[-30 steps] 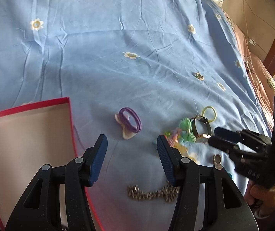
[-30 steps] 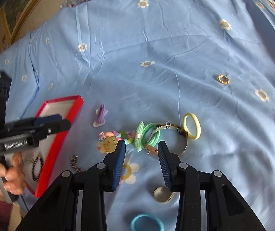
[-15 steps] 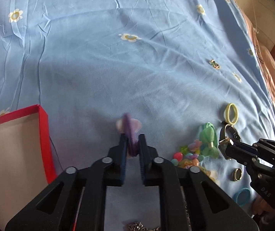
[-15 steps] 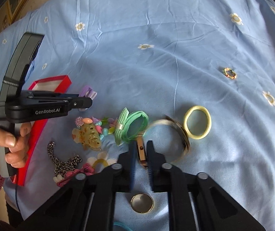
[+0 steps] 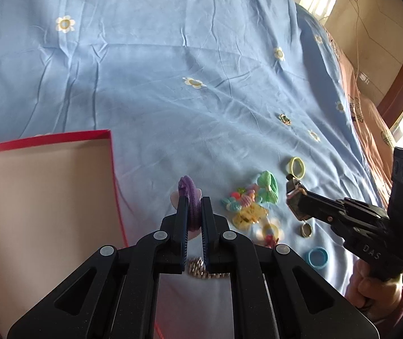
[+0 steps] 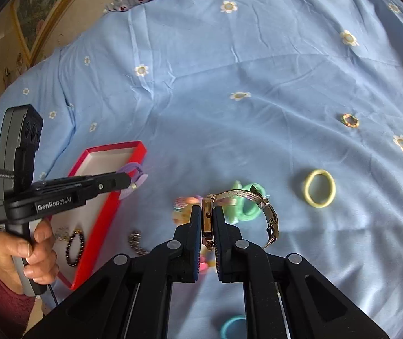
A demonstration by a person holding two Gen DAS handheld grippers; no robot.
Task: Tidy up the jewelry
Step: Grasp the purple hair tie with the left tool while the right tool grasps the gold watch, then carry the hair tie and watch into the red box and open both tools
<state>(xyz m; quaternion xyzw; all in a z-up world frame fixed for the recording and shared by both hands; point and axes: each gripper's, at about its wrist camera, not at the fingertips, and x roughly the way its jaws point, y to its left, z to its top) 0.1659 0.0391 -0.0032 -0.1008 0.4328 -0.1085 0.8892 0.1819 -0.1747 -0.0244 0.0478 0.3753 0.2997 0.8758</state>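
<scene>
My left gripper [image 5: 193, 206] is clamped on a purple hair tie [image 5: 190, 195], a ribbed fabric loop with a pale pink shell-shaped piece fixed to it; it stands edge-up between the blue pads, off the bed. My right gripper [image 6: 207, 217] is clamped on the watch [image 6: 246, 212] by its slim rectangular gold-toned case, and the fine metal mesh strap arches out to the right of the jaws and hangs free. A second ago both sets of jaws stood apart above these pieces, which lay flat on the sheet; half a second ago they had closed, and now both pieces are lifted. To the left of my left gripper sits the red box [image 5: 60, 137], shallow, card-like, with a cream inside; in the right wrist view a dark beaded bracelet [image 6: 75, 244] lies in it. Right of my left gripper lies a cluster of coloured plastic charms [image 5: 243, 200], a green fabric bow tie [image 5: 269, 189], a yellow elastic ring [image 5: 296, 167], a small metal ring [image 5: 306, 229] and a blue band [image 5: 317, 257]. Just below the left jaws a gold-toned chain [image 5: 201, 268] rests on the wrinkled blue bedsheet [image 5: 173, 70] printed with daisies. Far ahead, to the right of my right gripper, a small jewelled ring [image 6: 350, 120] lies alone.
</scene>
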